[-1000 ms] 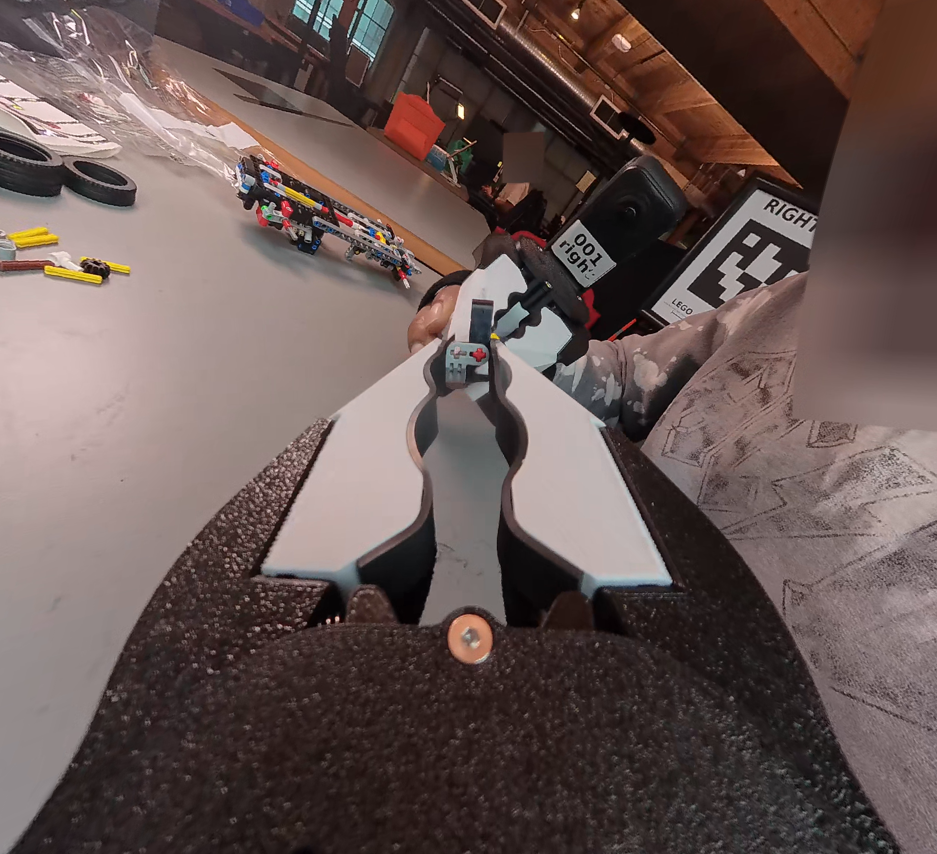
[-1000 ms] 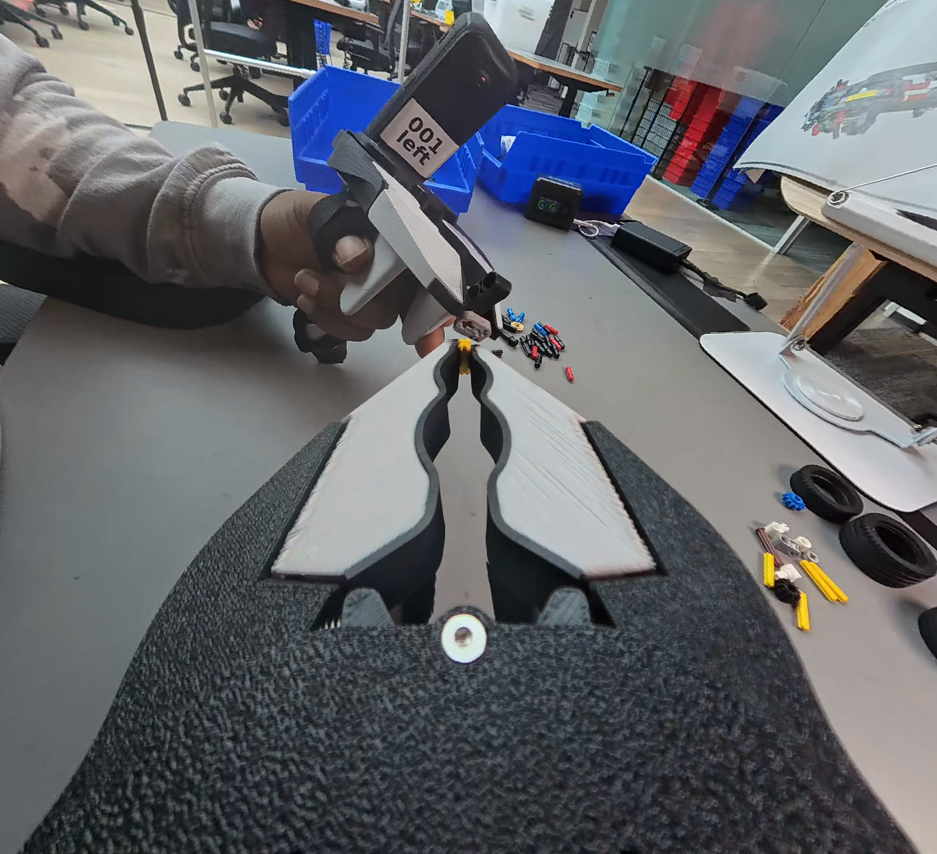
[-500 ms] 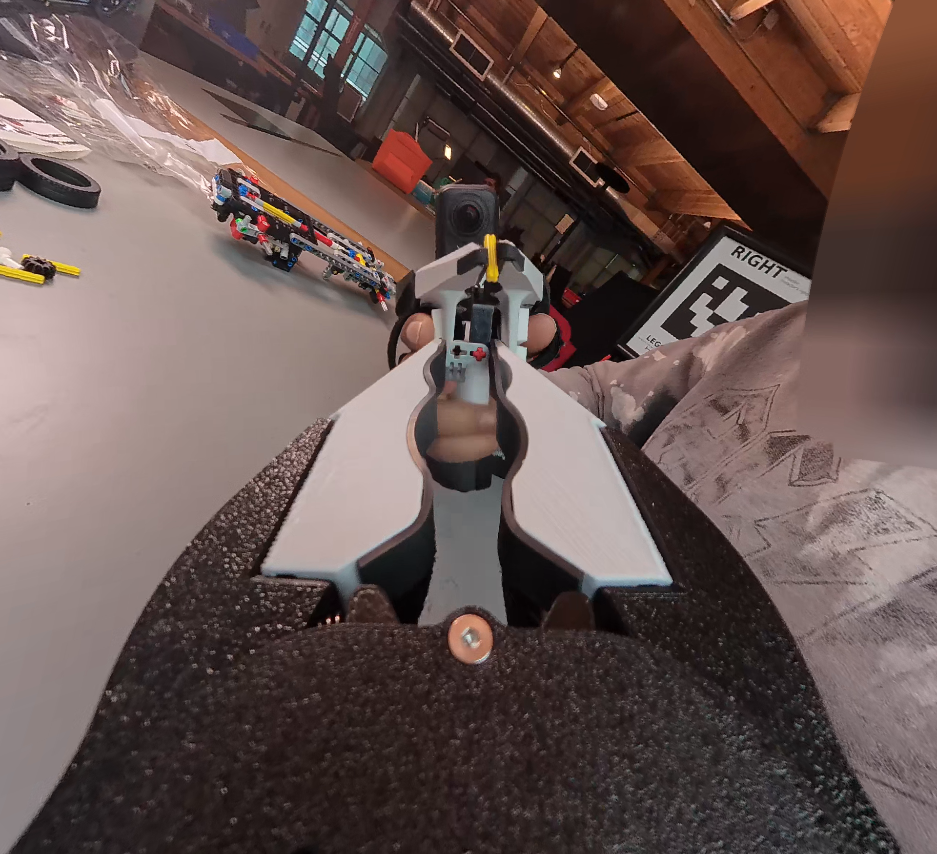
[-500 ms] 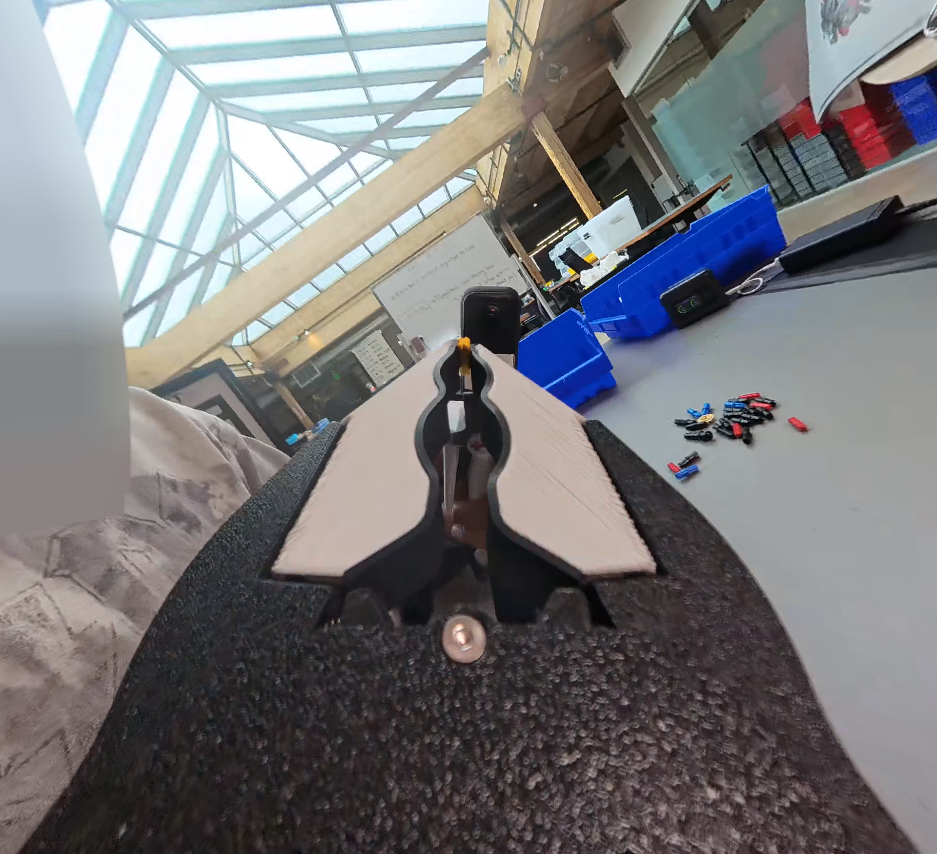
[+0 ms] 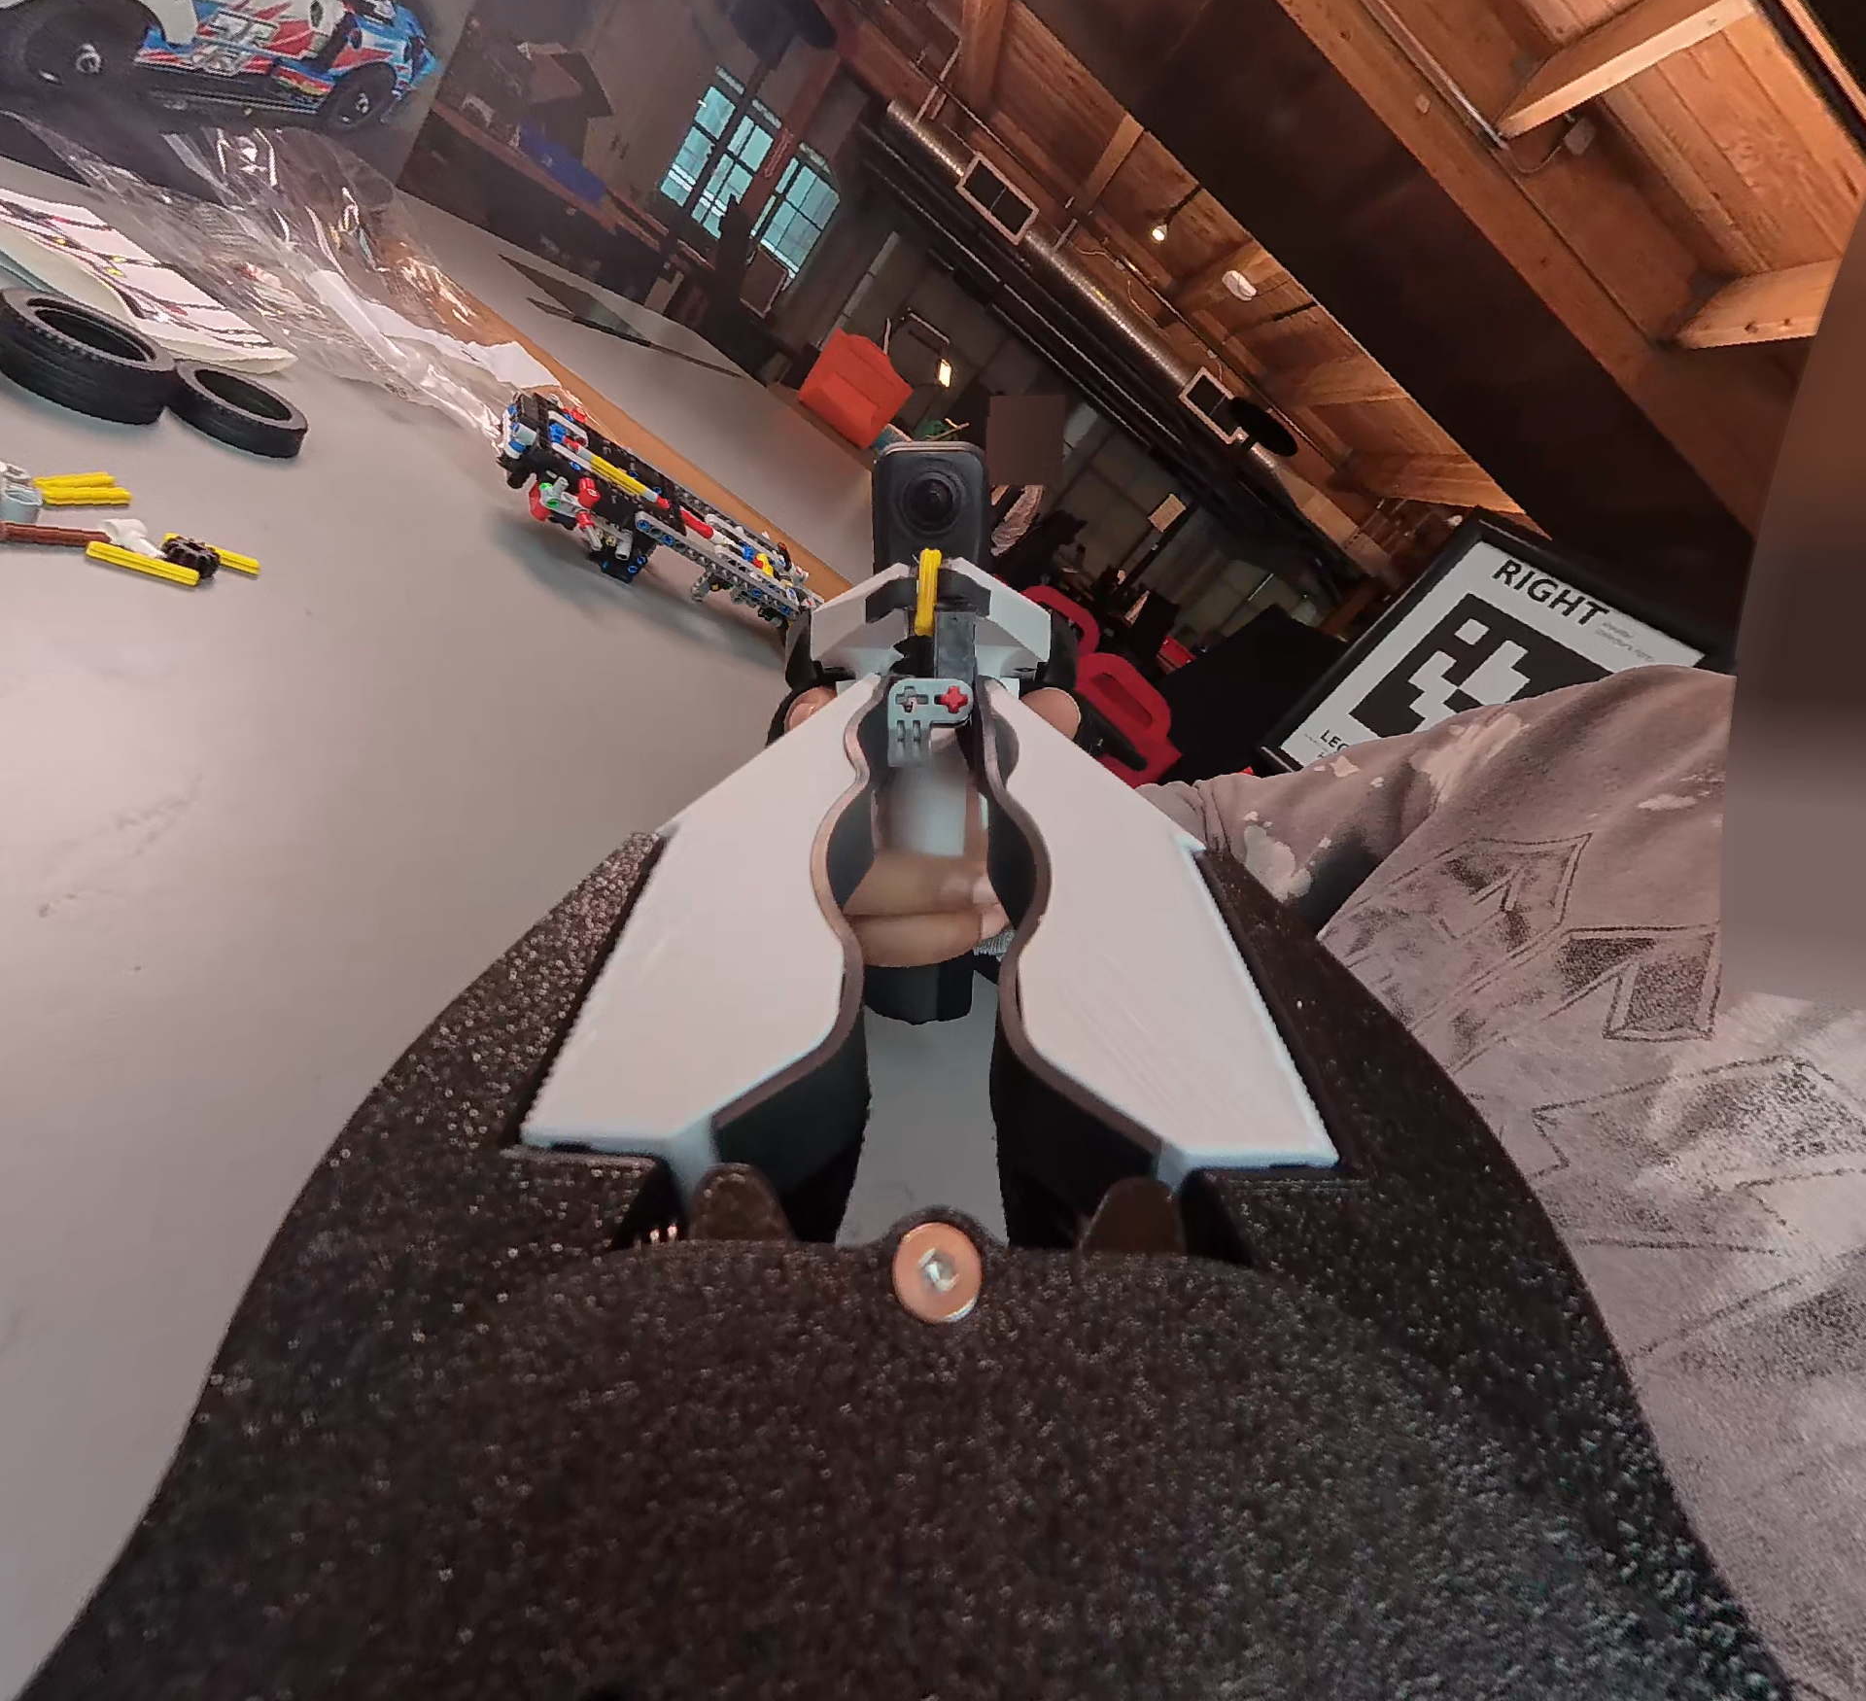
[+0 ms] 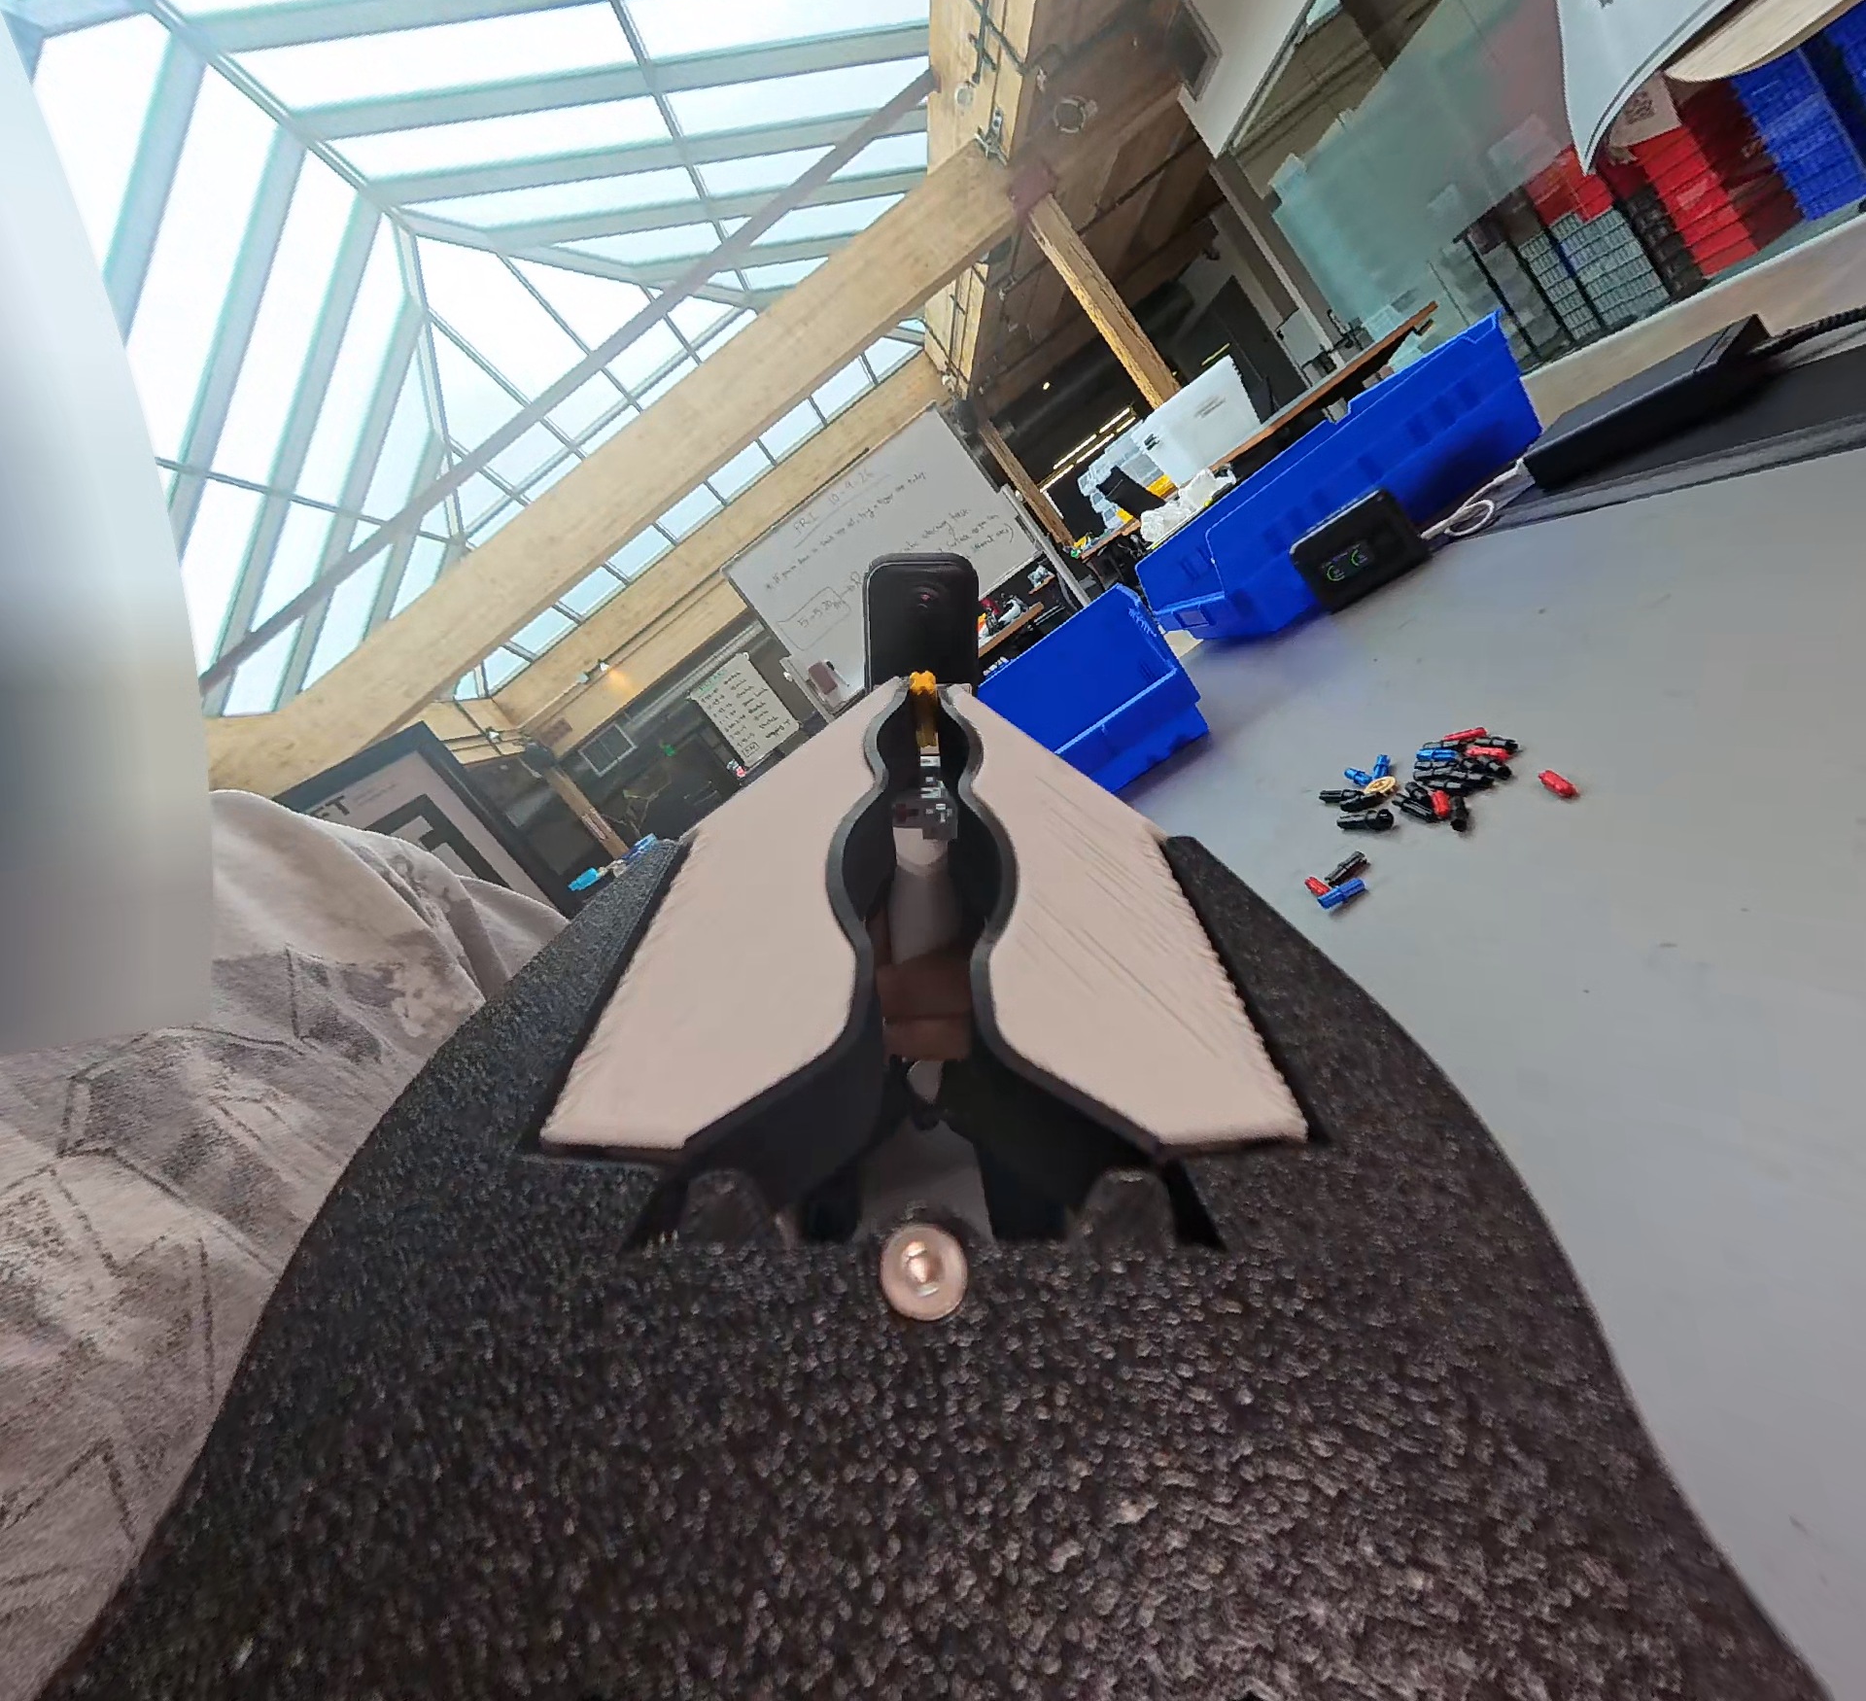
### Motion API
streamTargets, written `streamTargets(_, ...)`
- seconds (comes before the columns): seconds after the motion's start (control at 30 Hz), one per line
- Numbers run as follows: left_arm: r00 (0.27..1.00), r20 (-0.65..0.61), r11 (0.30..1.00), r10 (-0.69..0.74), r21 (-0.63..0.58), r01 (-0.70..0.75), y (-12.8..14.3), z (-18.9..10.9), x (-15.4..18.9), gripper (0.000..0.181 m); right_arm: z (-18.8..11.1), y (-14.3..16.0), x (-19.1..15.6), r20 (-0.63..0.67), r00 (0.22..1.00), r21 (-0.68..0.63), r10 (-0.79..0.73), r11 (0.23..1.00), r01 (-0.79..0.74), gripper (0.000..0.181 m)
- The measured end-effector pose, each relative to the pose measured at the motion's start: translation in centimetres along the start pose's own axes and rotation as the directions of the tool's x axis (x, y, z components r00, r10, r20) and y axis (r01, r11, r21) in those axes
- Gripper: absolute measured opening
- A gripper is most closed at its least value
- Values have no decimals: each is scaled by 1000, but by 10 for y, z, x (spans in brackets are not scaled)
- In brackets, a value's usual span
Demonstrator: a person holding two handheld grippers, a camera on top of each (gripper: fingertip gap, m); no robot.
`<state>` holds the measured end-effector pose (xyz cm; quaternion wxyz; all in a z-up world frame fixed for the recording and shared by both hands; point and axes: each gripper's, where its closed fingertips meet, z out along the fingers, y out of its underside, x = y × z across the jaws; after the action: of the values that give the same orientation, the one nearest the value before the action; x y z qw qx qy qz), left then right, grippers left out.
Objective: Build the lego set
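My left gripper is shut on a small grey lego piece with a red pin in it, held up off the table. My right gripper is shut on a thin yellow axle. The two grippers point at each other, tip to tip. In the left wrist view the right gripper stands just behind the grey piece, with the yellow axle upright above it. In the right wrist view the grey piece shows through the gap between my fingers.
A partly built lego chassis lies on the grey table. Black tyres, yellow axles and plastic bags lie at the left. A pile of small pins, blue bins and a black device are on the other side.
The right gripper has swung round and tilted up to face the left gripper head on. The yellow axle now sits close above the grey piece. Both grips are unchanged.
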<state>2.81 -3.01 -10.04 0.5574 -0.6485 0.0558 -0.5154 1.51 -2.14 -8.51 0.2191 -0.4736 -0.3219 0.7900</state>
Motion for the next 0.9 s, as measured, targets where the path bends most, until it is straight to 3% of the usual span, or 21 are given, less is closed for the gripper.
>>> streamTargets(0.23,1000,13,999,-12,33,12,-7,-7,-6,15,-4,-1,8,-52,997,-55,-65,997,62,2)
streamTargets(0.3,998,68,999,18,47,-21,-16,-17,-15,15,-12,7,27,-139,974,-216,-180,965,148,2)
streamTargets(0.37,989,135,997,62,43,-68,-23,-28,-27,15,-32,33,60,-209,889,-528,-407,812,248,3)
streamTargets(0.43,980,183,996,79,28,-86,-26,-36,-37,15,-56,54,89,-170,763,-757,-624,578,304,3)
streamTargets(0.5,977,201,996,72,33,-80,-27,-40,-43,15,-67,65,104,-107,680,-849,-725,422,317,3)
streamTargets(0.63,979,192,997,72,3,-74,-22,-39,-42,15,-77,80,113,-4,626,-918,-780,251,307,4)
streamTargets(0.9,972,183,987,148,-89,-133,-10,-37,-35,15,-97,76,104,-18,681,-926,-732,269,265,17)
